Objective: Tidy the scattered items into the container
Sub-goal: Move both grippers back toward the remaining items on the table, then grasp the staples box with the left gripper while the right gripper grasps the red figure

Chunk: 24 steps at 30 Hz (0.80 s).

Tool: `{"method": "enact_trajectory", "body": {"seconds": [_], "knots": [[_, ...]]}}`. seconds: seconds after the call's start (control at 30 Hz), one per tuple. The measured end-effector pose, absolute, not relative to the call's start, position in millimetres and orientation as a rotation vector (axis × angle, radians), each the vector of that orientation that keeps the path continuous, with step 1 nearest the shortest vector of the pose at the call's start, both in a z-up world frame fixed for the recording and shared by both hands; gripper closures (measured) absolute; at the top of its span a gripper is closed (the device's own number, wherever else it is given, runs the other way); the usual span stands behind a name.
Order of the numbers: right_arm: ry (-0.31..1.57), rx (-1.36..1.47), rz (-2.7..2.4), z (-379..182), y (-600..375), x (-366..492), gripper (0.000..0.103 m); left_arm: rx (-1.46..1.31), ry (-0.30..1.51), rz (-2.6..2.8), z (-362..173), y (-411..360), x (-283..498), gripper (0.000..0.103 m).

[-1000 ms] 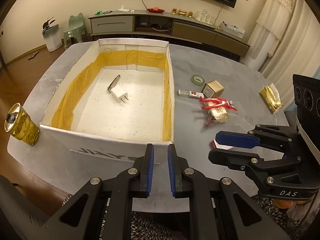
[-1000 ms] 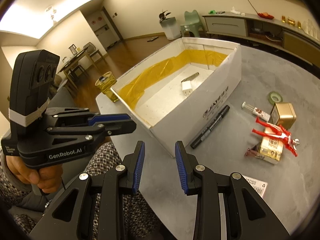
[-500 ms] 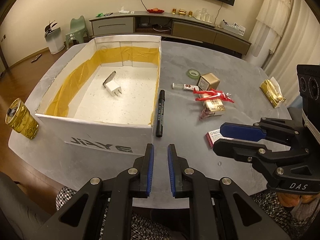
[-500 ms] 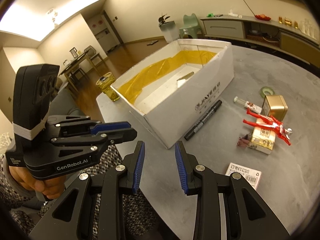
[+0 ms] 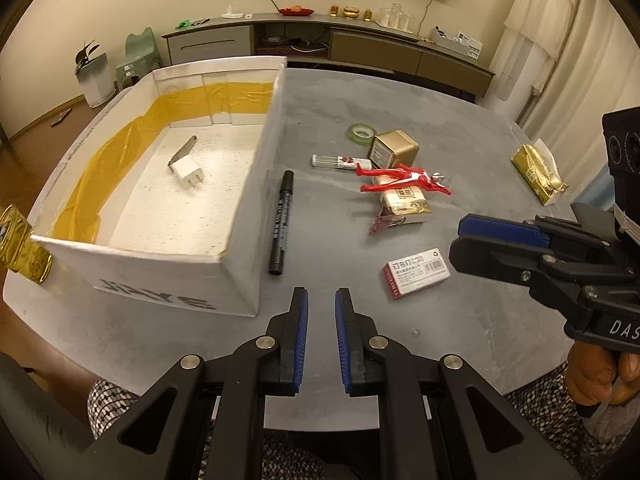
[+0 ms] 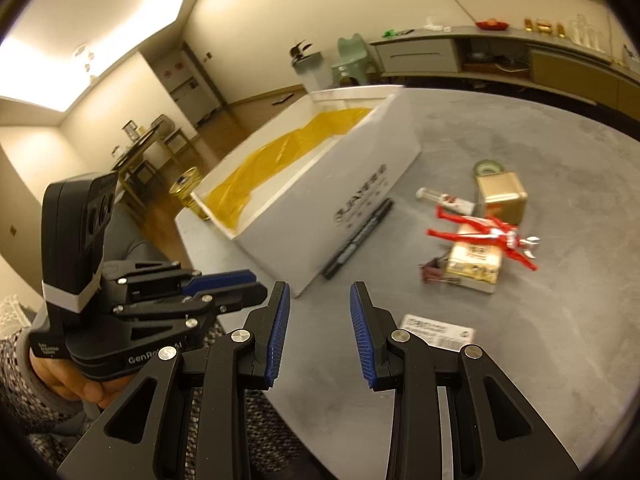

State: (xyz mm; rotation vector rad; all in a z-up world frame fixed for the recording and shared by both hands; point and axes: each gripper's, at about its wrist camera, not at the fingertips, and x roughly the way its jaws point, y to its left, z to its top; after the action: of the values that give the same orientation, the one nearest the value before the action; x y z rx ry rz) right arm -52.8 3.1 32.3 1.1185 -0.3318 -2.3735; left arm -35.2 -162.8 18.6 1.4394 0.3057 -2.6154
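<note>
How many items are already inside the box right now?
2: a white charger plug on the floor of the box, and a flat metal piece touching its far side. The near wall may hide others.

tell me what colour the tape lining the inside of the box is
Yellow-amber tape inside the white box; clearest in the left wrist view.

The grey table [image 5: 460, 320] carries a white box [image 5: 240, 216], black marker [image 5: 281, 220], tin [image 5: 394, 148] and tape roll [image 5: 362, 132].

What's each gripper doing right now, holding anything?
Left gripper: open, holding nothing, above the table.
Right gripper: open, holding nothing.
</note>
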Motion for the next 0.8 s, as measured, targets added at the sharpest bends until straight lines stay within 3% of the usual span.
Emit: {"method": "enact_trajectory", "body": {"seconds": [0.4, 0.53, 0.67, 0.8], "knots": [[-0.355, 1.221, -2.481, 6, 47, -59, 0.066, 1.546, 0.310, -2.621, -14, -136, -72, 0.087], [-0.399, 1.253, -2.515, -2, 65, -63, 0.063, 1.562, 0.299, -2.632, -26, -126, -86, 0.071], [-0.434, 1.280, -2.534, -8, 80, -68, 0.060, 1.591, 0.249, -2.653, -37, -111, -101, 0.070], [-0.410, 1.307, -2.566, -12, 86, -72, 0.060, 1.558, 0.130, -2.693, -46, -97, -114, 0.054]]}}
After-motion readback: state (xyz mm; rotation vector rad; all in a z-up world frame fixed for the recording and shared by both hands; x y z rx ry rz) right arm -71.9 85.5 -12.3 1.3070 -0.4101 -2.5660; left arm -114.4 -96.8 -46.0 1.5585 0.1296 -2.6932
